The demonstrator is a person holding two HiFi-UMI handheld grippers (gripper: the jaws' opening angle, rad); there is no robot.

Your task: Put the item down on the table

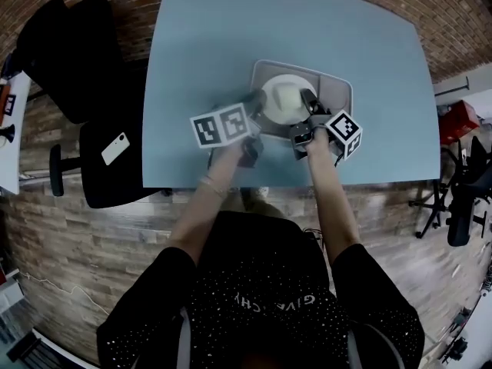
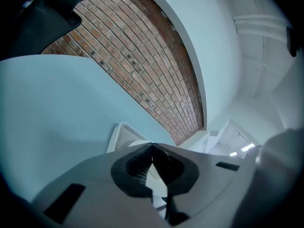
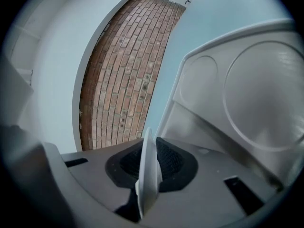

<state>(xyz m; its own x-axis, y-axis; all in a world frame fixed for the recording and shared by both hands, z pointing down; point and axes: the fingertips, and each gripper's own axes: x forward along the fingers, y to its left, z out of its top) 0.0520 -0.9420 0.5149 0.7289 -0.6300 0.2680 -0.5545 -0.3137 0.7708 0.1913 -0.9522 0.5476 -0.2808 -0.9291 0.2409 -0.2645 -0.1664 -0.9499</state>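
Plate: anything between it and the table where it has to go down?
Yes: the grey tray lies on the table right under the plate, which the left gripper and the right gripper both hold by its rim. Bare table shows to the left of the tray and beyond it.

Table (image 1: 200,68) pale blue; tray (image 1: 340,84) light grey, plate (image 1: 283,102) off-white. Left gripper (image 1: 258,108) and right gripper (image 1: 309,102) grey, with black ribbed pads inside the jaws, each carrying black-and-white square markers. Floor (image 1: 100,237) red-brown brick pattern running into grey-brown planks; chair (image 1: 73,48) black; sleeve (image 1: 146,314) black with fine white speckles.
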